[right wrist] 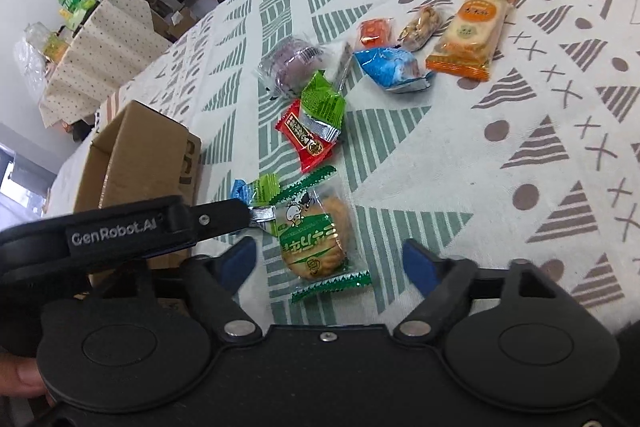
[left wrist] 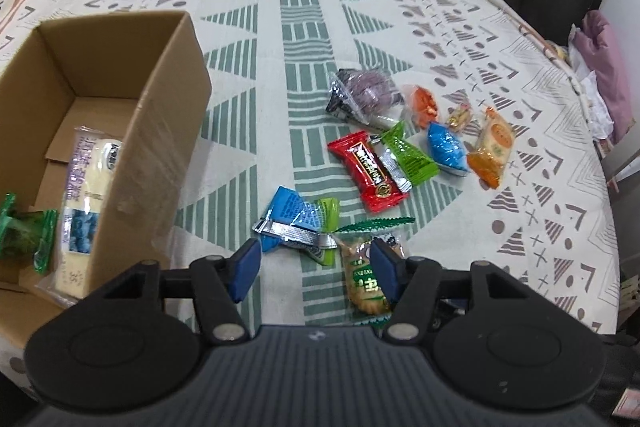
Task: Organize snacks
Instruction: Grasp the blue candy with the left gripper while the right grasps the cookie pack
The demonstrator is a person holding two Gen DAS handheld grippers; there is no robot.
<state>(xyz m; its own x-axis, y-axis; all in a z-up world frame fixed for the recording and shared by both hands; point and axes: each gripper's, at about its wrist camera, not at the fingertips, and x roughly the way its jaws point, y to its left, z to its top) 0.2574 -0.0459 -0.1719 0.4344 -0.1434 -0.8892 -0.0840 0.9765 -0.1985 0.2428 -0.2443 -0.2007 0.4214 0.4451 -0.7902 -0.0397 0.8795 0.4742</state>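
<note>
- Hovering over the desk (left wrist: pixel 460 27), both tongs are pointing down at the scattered snacks on the patterned cloth
- left tongs (left wrist: pixel 314 273) are standing about half open w/ nothing gripped; blue pads are sitting either side of a gap above the silver/blue wrapper (left wrist: pixel 288 223) and green-edged cracker pack (left wrist: pixel 366 279), right pad overlapping the cracker pack in view, can't tell if touching
- right tongs (right wrist: pixel 334 263) are gaping wide, empty; cracker pack is lying between the pads on the cloth, not pressed by either
- left tongs' finger is reaching across the right wrist view just beside the silver wrapper end
- cardboard box (left wrist: pixel 160 131) is sitting on desk to the left, holding a long white/purple pack (left wrist: pixel 86 195) and a green wrapper (left wrist: pixel 24 231)
- red pack (left wrist: pixel 370 171) and green pack (left wrist: pixel 408 153) are overlapping mid-desk; purple pack (left wrist: pixel 366 93), blue pack (left wrist: pixel 446 149), small orange pack (left wrist: pixel 424 103), nut pack (right wrist: pixel 420 23), orange cracker pack (left wrist: pixel 492 151) are lying beyond
</note>
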